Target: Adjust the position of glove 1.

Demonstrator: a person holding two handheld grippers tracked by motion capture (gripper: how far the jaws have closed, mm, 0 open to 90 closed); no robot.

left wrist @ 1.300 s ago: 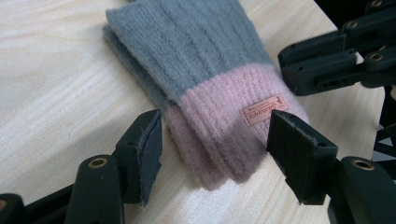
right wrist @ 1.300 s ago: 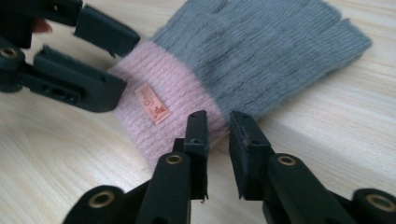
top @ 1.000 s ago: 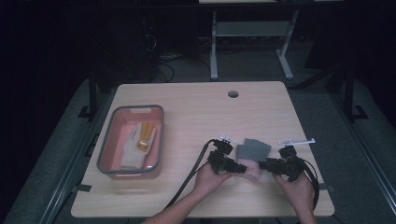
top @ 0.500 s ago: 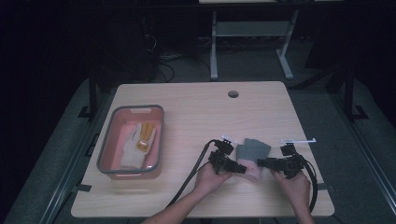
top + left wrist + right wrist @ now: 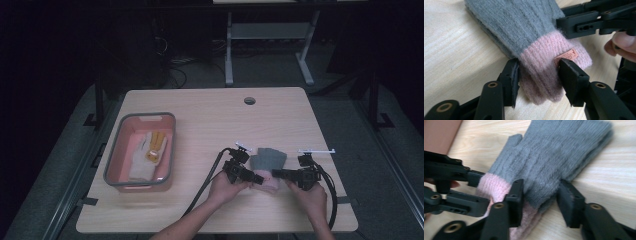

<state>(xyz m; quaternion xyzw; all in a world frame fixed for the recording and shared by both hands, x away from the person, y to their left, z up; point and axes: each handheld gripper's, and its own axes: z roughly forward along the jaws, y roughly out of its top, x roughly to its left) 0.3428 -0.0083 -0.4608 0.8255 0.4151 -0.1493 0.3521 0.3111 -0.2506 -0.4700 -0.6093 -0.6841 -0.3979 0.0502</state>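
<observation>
A pair of grey knitted gloves (image 5: 269, 159) with pink cuffs (image 5: 266, 182) lies stacked on the table, right of centre. My left gripper (image 5: 256, 176) comes at the cuff end from the left. Its jaws have just been closing, and the pads now press on both sides of the pink cuff (image 5: 541, 65), near its small orange label. My right gripper (image 5: 278, 174) comes in from the right. Its jaws have also just been closing, and they now pinch the grey knit (image 5: 564, 152) just above the cuff. Each gripper view shows the other gripper close by.
A grey-rimmed pink bin (image 5: 113, 150) stands at the left of the table, holding a white glove (image 5: 140, 162) with orange and yellow markings. A round cable hole (image 5: 249, 100) sits near the far edge. Black cables trail from both grippers toward the front edge.
My right gripper has sunk a little onto the cuff end of the gloves. The left hand has stayed in place. The gloves have barely shifted.
</observation>
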